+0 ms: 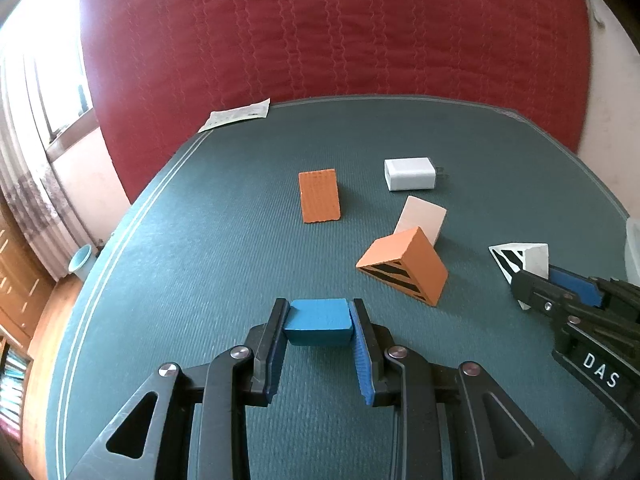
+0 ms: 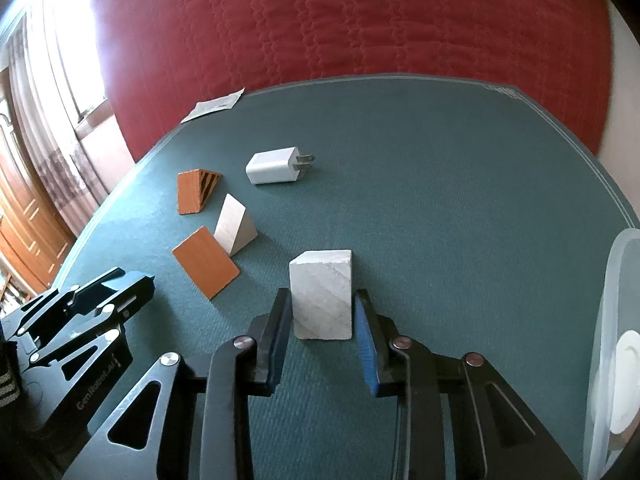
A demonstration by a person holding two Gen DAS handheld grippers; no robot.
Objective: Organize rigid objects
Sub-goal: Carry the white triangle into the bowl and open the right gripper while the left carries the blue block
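Note:
My left gripper [image 1: 319, 307] is shut on a blue block [image 1: 319, 322], holding it by its two sides just over the green mat [image 1: 180, 260]. In the right wrist view my right gripper [image 2: 322, 297] is shut on a white marble wedge [image 2: 322, 294] that stands on the mat, with both pads against its sides. The left wrist view shows that same wedge [image 1: 532, 258] with a black-striped triangular face. Loose on the mat lie two orange wedges [image 1: 320, 196] [image 1: 416, 268], a pale wedge [image 1: 424, 214] and a white plug charger [image 1: 410, 174]. The left gripper [image 2: 132, 280] shows at the lower left of the right wrist view.
A clear plastic container [image 2: 612, 320] with something white inside stands at the mat's right edge. A paper slip [image 1: 236, 114] lies at the far left corner. A red quilt [image 1: 340, 28] lies beyond the table. A teal cup [image 1: 80, 258] sits on the floor at the left.

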